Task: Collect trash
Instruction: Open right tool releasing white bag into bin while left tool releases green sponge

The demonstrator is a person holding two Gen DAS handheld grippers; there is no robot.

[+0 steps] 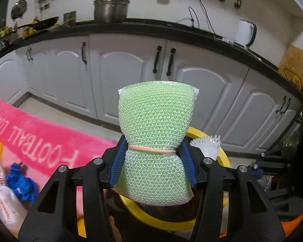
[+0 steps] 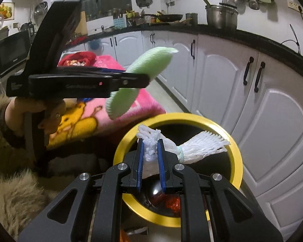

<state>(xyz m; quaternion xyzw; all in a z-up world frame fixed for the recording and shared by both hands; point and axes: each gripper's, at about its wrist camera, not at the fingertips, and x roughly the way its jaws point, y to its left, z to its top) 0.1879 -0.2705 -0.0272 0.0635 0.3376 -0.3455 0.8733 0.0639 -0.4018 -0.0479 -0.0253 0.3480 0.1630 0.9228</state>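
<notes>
White kitchen cabinets (image 1: pixel 121 74) with dark handles run along the back under a black countertop (image 1: pixel 151 27), and a big steel pot (image 1: pixel 110 9) sits up there. Next biggest thing is the pink blanket (image 1: pixel 40 139) with white lettering covering the surface on the left, with a crumpled blue bit (image 1: pixel 22 183) lying on it. Down low there's a yellow-rimmed bin (image 2: pixel 235 151), dark inside, with something red at the bottom.

Left gripper (image 1: pixel 154 151) is pinching a green mesh sponge (image 1: pixel 156 125) right at its waist, where a tan rubber band (image 1: pixel 151 149) cinches it, so it bulges above and below the blue pads. From the right wrist view it's up in the air, above and to the left of the bin opening. Right gripper (image 2: pixel 151 149) has its jaws nearly together, squeezing 1 end of a white foam net (image 2: pixel 200 146), the rest fanning out to the right over the bin's mouth.
</notes>
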